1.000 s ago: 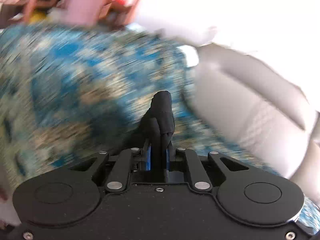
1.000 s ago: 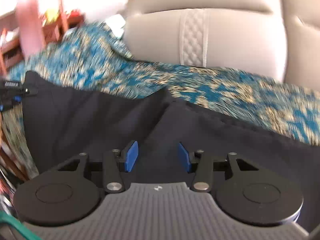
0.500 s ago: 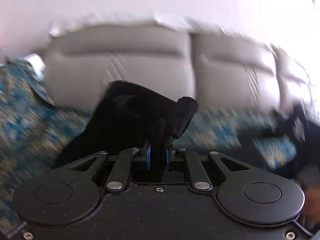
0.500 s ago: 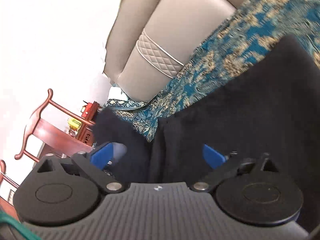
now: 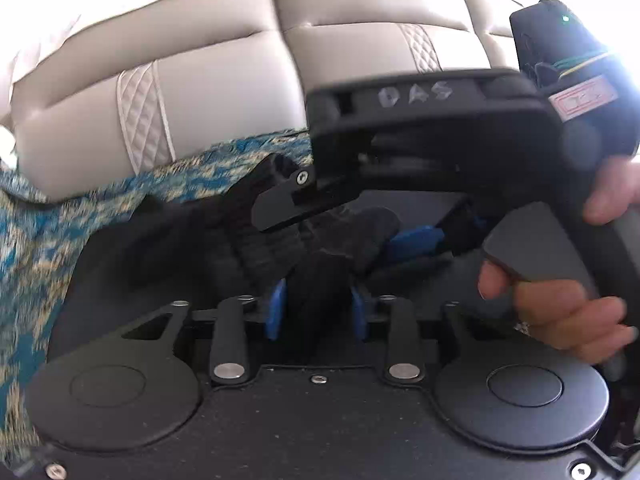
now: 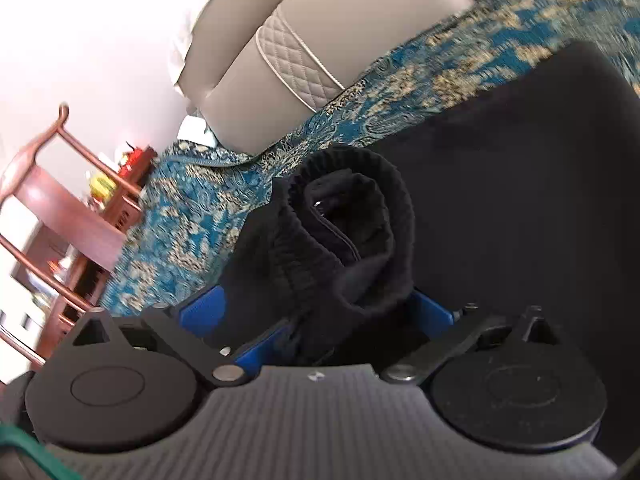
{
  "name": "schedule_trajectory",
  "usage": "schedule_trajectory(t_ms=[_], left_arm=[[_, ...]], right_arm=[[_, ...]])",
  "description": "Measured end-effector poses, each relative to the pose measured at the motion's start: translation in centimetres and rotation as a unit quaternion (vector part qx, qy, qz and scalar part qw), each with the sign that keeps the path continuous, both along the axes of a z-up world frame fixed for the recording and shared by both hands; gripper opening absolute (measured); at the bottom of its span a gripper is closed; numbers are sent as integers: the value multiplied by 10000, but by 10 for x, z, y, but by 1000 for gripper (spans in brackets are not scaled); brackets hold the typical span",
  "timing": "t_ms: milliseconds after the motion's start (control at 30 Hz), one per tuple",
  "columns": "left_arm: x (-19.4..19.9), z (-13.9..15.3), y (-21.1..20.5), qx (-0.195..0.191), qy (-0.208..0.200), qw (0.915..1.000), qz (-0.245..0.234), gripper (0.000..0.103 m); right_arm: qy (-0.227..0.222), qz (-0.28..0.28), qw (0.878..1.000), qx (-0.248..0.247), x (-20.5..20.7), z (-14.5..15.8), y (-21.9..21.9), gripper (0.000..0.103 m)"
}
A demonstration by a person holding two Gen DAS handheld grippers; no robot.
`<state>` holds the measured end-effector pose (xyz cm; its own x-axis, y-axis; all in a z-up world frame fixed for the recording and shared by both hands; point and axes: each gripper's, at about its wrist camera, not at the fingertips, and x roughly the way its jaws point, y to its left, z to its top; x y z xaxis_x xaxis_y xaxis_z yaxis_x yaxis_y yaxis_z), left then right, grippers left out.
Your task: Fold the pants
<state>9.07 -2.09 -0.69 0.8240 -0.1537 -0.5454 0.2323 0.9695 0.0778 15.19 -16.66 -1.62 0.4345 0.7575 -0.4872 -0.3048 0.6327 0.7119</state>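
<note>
**Waistband handover at mid-fold**

While the left gripper (image 5: 316,308) sits low in the centre of its frame, its blue pads are spread a little, with a bunch of the black pants (image 5: 320,280) standing between them; whether the pads press the cloth or have just slackened, I cannot tell. Just beyond, at centre right, the right gripper (image 5: 400,216) reaches in sideways, one blue finger (image 5: 416,238) touching the same bunch, the person's right hand (image 5: 560,312) on its handle at right.

From the right wrist view, the ribbed waistband (image 6: 344,216) is bunched in the frame's middle between wide-set blue pads (image 6: 200,312) that do not appear to be pinching it. The rest of the pants spread dark to the upper right over the blue patterned cover (image 6: 180,232); the grey sofa back (image 6: 304,40) is farthest.

The step looks like bringing one end over to meet the other. Next, one gripper must take a sure hold of the bunch, then lay it flat and square.
</note>
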Motion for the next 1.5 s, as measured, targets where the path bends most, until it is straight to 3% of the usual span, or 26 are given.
schedule_trajectory(t_ms=[167,200,233,267,333,400,433,467,533,700,1033,1133,1333,1500], left_arm=[[-28,8,33,-394,138,9980,474,38],[-36,8,37,-422,157,9976,526,34],[-45,9,42,-524,241,9970,511,19],[-55,10,43,-685,347,9961,434,13],[-67,10,47,-1035,582,9926,268,14],[-74,6,42,-916,543,9941,207,14],[-75,3,38,-764,461,9957,268,14],[-73,1,36,-689,401,9962,360,14],[-66,2,36,-738,223,9956,542,14],[-53,-2,28,-467,-197,9950,862,14],[-44,-26,36,-167,-79,9921,1243,15],[-45,-30,35,-28,-108,9929,1183,15],[-46,-30,37,-148,-70,9922,1235,15],[-45,-30,39,-195,-34,9918,1265,15]], right_arm=[[-494,10,9969,-617,-16,5,13,84],[-575,0,9955,-750,-19,6,15,78],[-643,-24,9940,-889,-22,6,18,73],[-691,-32,9927,-986,-23,7,19,70],[-726,-62,9914,-1087,-25,8,21,63],[-706,-104,9907,-1161,-25,8,25,53],[-686,-166,9898,-1240,-24,8,28,37],[-671,-261,9884,-1340,-24,9,30,31],[-609,-418,9879,-1367,-23,11,30,24],[-615,-509,9877,-1344,-14,29,36,20],[-1356,-489,9772,-1560,0,87,60,18],[-1399,-692,9722,-1743,-5,82,45,17],[-1077,-1438,9579,-2240,-20,60,-5,17],[-810,-1891,9513,-2295,-32,42,-49,17]])
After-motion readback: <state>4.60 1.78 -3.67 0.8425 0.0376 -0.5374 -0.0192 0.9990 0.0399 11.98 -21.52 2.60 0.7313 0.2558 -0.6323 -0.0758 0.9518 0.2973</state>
